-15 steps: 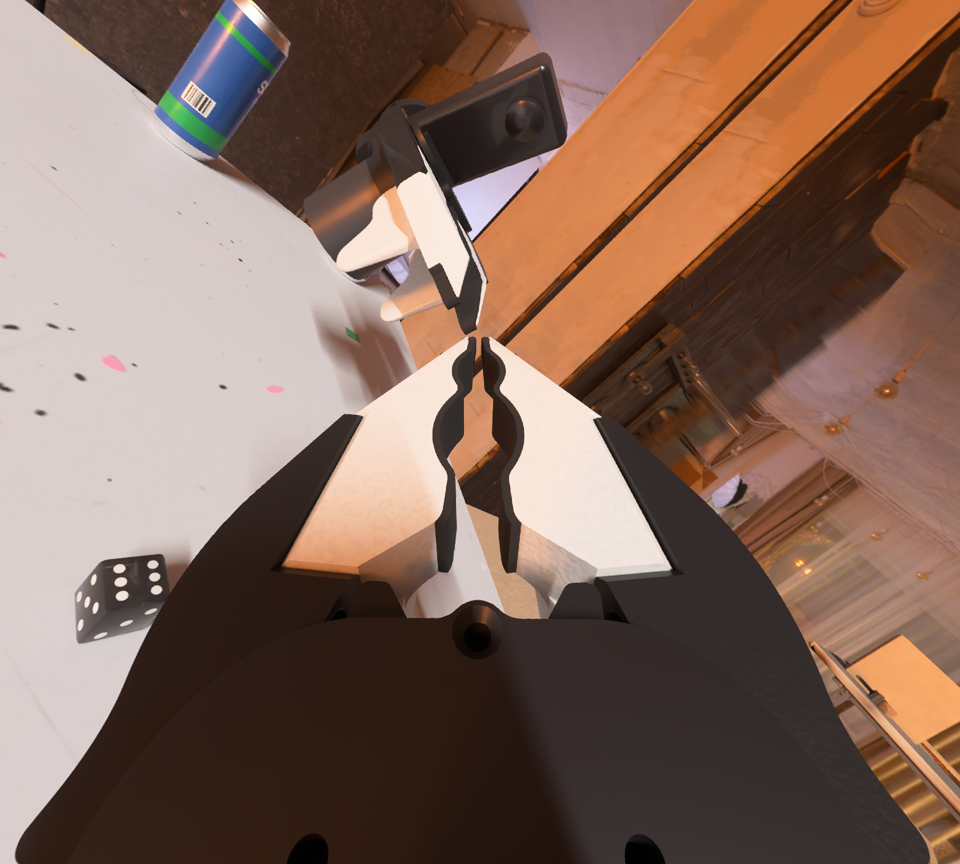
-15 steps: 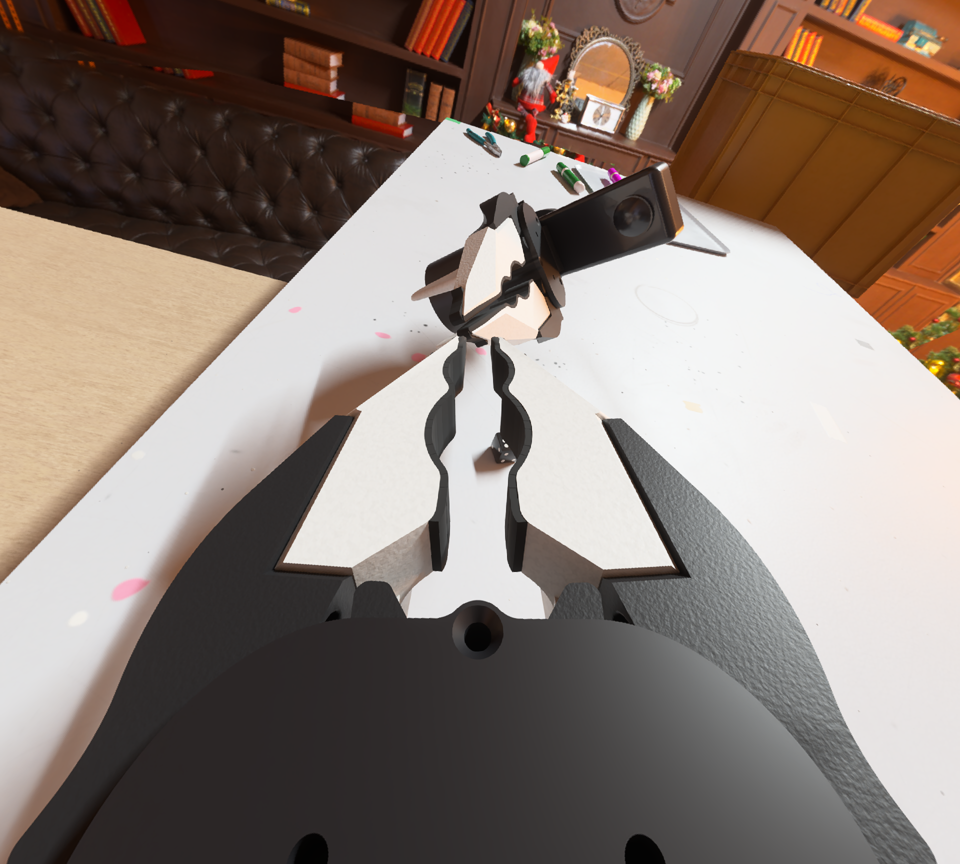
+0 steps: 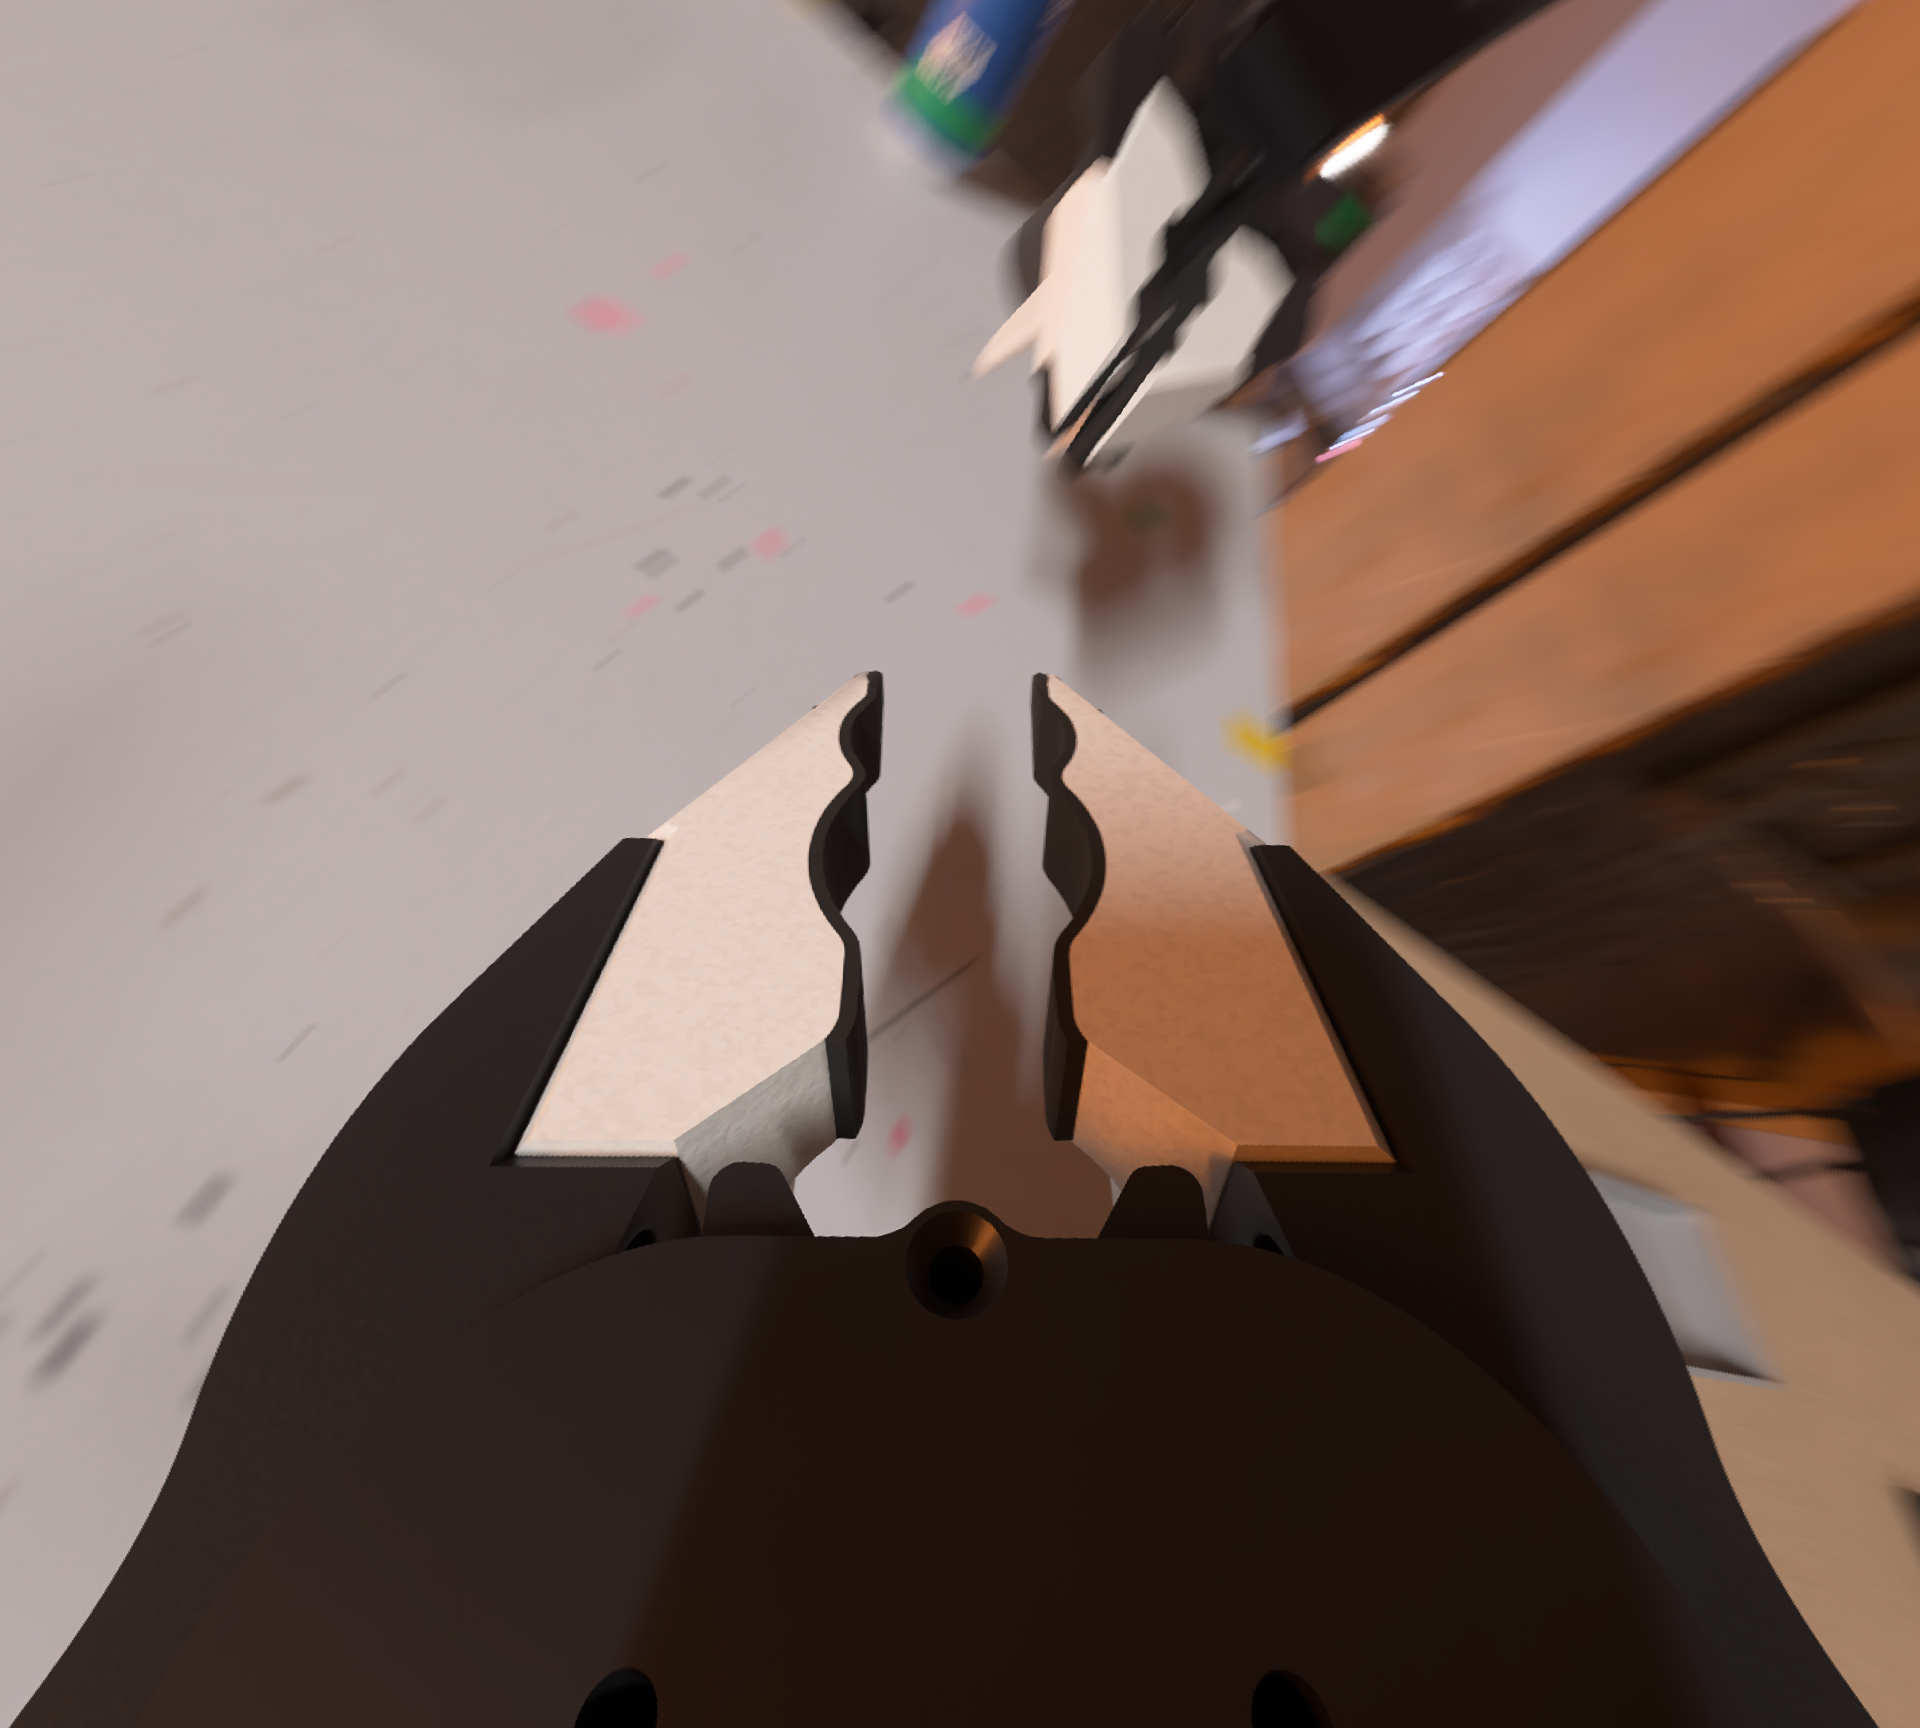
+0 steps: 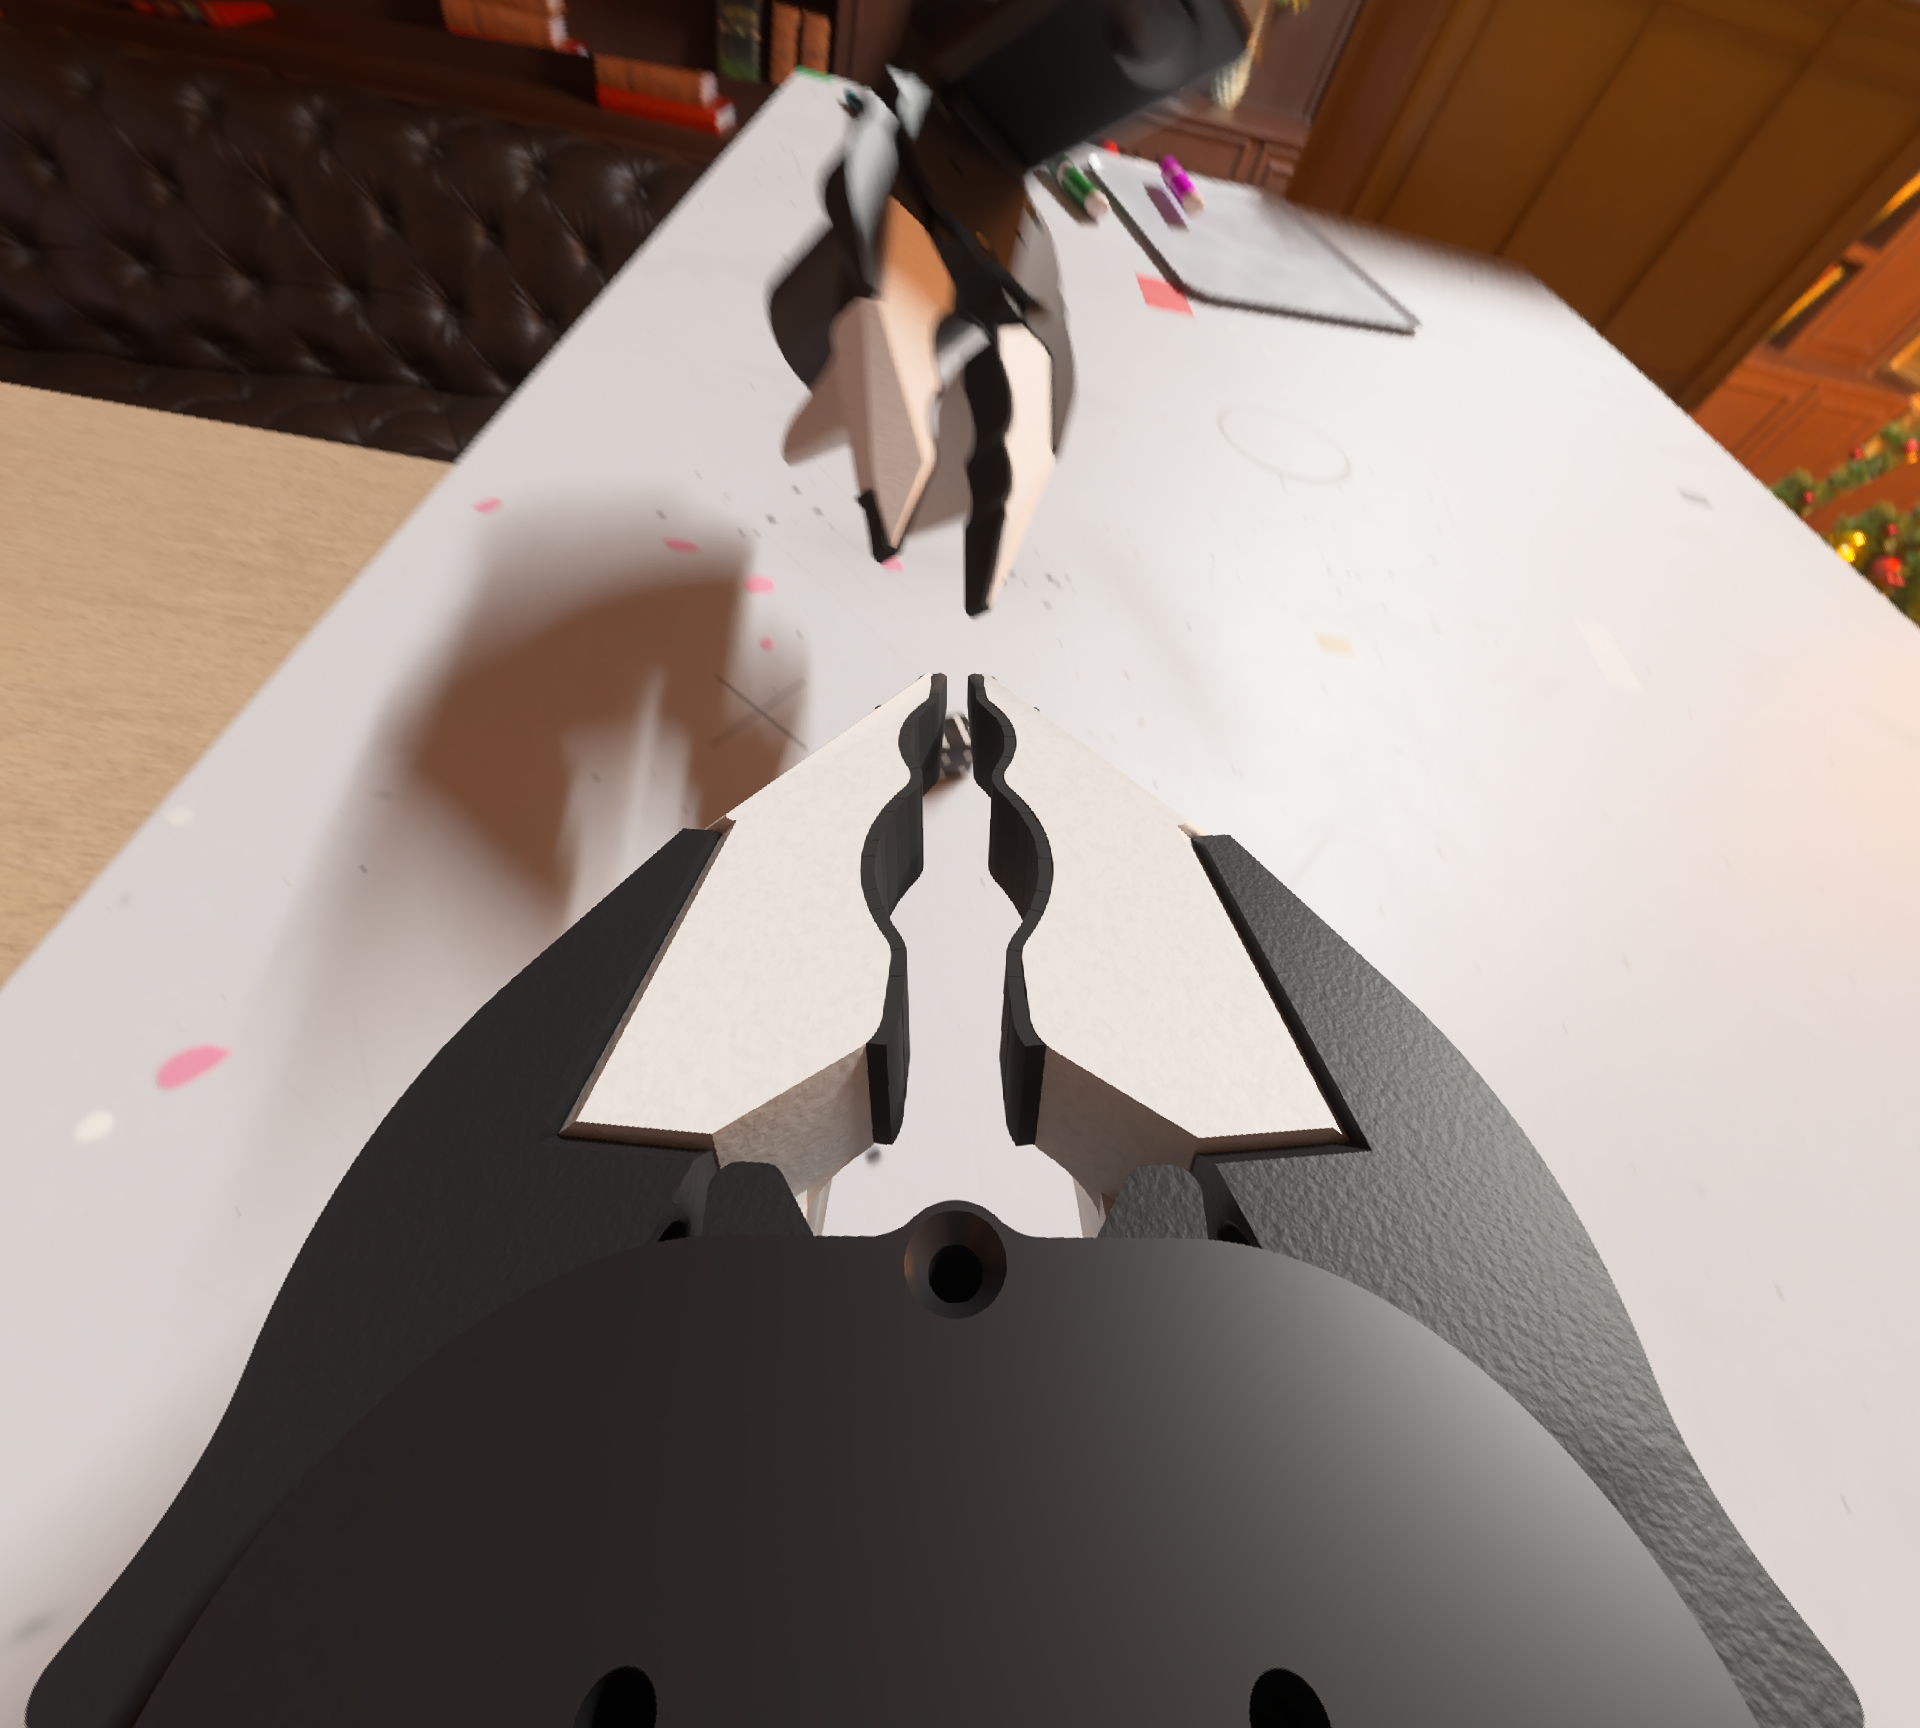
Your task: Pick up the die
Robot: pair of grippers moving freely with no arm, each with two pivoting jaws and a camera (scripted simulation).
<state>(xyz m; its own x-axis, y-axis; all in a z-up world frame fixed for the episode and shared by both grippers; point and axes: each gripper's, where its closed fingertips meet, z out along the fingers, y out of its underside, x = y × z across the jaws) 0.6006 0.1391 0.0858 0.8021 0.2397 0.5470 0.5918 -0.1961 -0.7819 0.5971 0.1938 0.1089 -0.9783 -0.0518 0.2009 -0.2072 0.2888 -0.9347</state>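
The die [image 4: 956,740] is small and dark with white pips. It lies on the white table [image 4: 1351,743] and shows through the narrow gap behind my right gripper's tips, apart from them. My right gripper [image 4: 957,684] is shut and empty. My left gripper [image 3: 957,683] is open and empty above the table [image 3: 312,431], and its view is blurred. The die is not in the left wrist view. The left gripper also shows in the right wrist view [image 4: 930,572], tips down just beyond the die. The right gripper shows blurred in the left wrist view [image 3: 1132,328].
A blue and green can [image 3: 997,5] stands near the table's far edge. A grey board [image 4: 1268,255] and markers [image 4: 1081,187] lie at the far end. A dark leather sofa [image 4: 260,224] and a tan floor [image 4: 156,639] lie past the left edge.
My left gripper has opened and swung, and the die has left its view. My right gripper's fingers have closed. In the right wrist view the left gripper has come lower and nearer.
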